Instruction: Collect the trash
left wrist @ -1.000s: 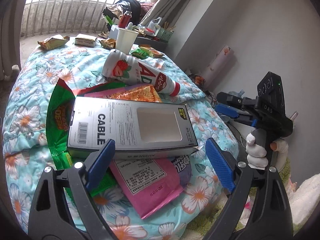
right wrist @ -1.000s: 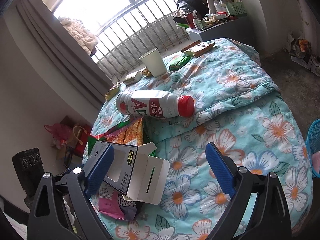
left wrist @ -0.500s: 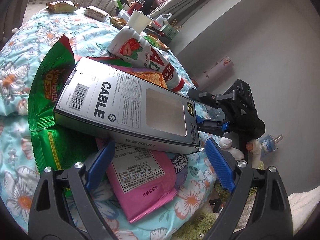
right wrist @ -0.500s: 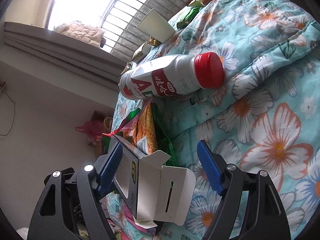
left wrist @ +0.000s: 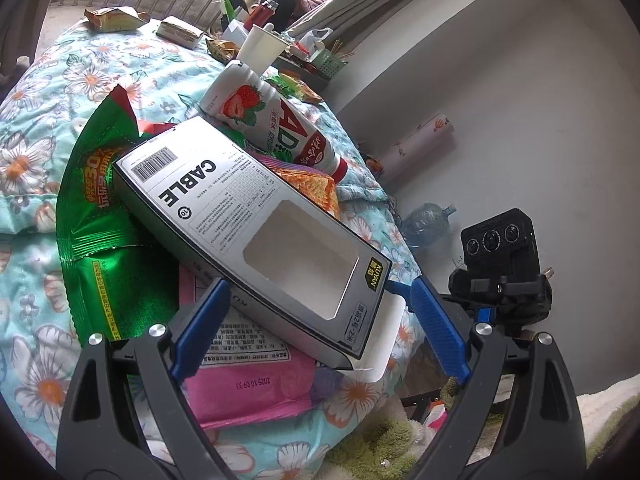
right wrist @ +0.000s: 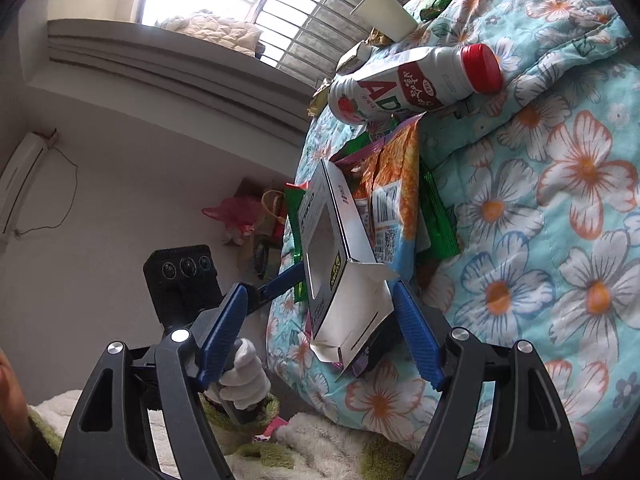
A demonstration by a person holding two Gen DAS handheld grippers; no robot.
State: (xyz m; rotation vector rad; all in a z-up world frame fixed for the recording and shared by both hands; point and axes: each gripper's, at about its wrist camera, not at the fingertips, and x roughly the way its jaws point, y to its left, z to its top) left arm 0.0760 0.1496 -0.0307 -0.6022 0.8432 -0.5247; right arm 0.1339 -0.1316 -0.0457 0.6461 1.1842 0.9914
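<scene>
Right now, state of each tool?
Left tool: open, straddling the cable box, pads not pressing it.
Right tool: open, jaws closing around the box's open flap end, pads not yet touching.

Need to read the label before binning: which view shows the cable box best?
The left wrist view: the cable box lies face-on, with printed top and window readable. The right wrist view shows the box edge-on, mostly its open end flap, between the closing right gripper's fingers.
</scene>
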